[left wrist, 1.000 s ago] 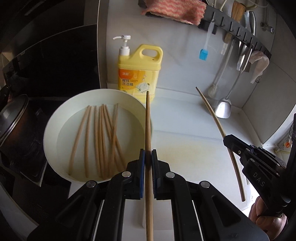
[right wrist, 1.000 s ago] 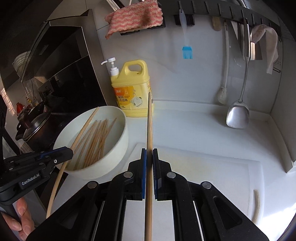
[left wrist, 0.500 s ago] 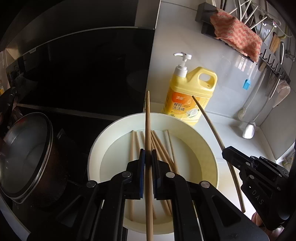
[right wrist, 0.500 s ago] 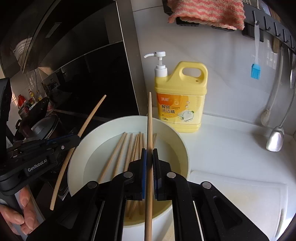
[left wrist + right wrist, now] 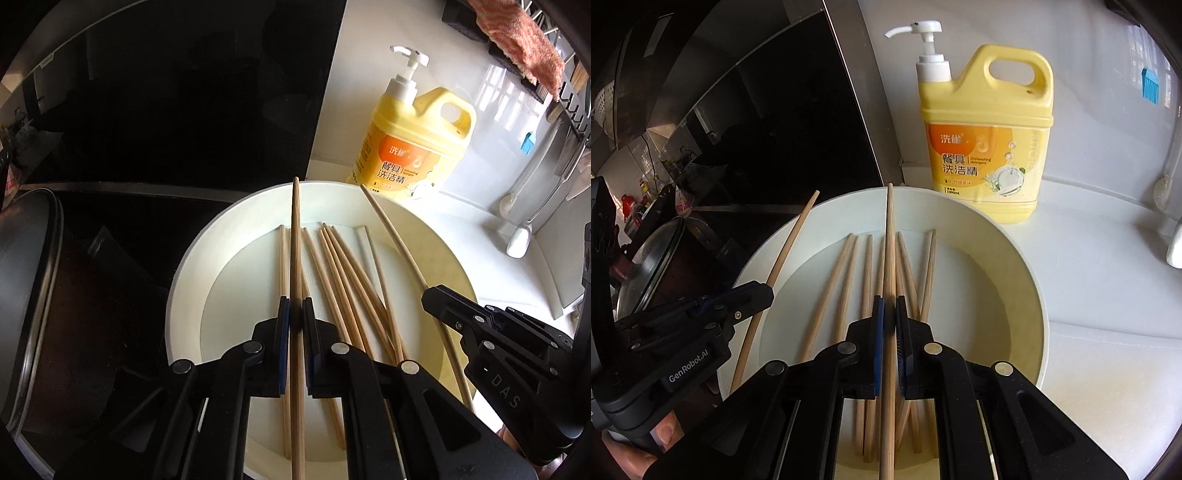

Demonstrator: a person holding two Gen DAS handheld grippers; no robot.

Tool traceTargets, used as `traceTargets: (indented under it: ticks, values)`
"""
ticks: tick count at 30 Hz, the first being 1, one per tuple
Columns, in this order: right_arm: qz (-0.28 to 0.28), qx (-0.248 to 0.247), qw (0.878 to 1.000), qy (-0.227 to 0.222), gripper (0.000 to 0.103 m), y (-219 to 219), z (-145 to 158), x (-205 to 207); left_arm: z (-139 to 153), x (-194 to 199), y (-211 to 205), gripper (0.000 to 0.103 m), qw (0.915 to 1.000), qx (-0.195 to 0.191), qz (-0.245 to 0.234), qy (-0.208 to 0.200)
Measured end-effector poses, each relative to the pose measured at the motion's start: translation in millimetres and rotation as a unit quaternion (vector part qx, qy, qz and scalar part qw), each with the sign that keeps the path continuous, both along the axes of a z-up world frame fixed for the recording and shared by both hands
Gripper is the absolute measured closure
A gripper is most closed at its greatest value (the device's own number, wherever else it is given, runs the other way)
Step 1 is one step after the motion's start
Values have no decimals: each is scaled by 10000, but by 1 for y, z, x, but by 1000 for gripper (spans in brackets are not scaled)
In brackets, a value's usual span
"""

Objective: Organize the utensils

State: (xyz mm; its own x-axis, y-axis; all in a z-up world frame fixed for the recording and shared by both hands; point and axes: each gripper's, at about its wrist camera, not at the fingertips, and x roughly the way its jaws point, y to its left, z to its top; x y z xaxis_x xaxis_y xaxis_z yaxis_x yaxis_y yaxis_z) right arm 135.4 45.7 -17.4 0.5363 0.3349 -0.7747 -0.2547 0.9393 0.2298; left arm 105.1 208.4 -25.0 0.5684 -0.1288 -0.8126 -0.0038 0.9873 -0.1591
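Two tongs (image 5: 294, 312) (image 5: 889, 310) — chopstick (image 5: 295, 236) (image 5: 890, 240) each

Left gripper (image 5: 295, 314) and right gripper (image 5: 889, 310) clamped (angled downward).

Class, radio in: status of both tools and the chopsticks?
Left tool shut on chopstick. Right tool shut on another. Both over bowl of chopsticks. Nothing in the way.

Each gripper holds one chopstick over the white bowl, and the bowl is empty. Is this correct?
Not quite: the bowl is not empty. The right wrist view shows several loose chopsticks lying in it. The rest holds: the left gripper and right gripper each clamp one chopstick over it.
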Motion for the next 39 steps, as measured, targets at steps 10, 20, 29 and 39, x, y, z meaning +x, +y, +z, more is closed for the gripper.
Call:
traceTargets:
  ticks: [10, 20, 29, 39]
  values:
    - [25, -78, 9993, 364, 97, 1, -23, 10, -23, 10, -8, 95, 9992, 53, -81, 381]
    - [-162, -180, 9995, 201, 73, -15, -7, 1, -8, -2, 9, 19, 9987, 169, 384, 293]
    - [-238, -119, 9995, 165, 57, -25, 5, -16, -4, -15, 11, 9, 9976, 320, 490, 382]
    - [-274, -123, 9993, 205, 54, -27, 8, -31, 3, -23, 10, 7, 9973, 346, 536, 375]
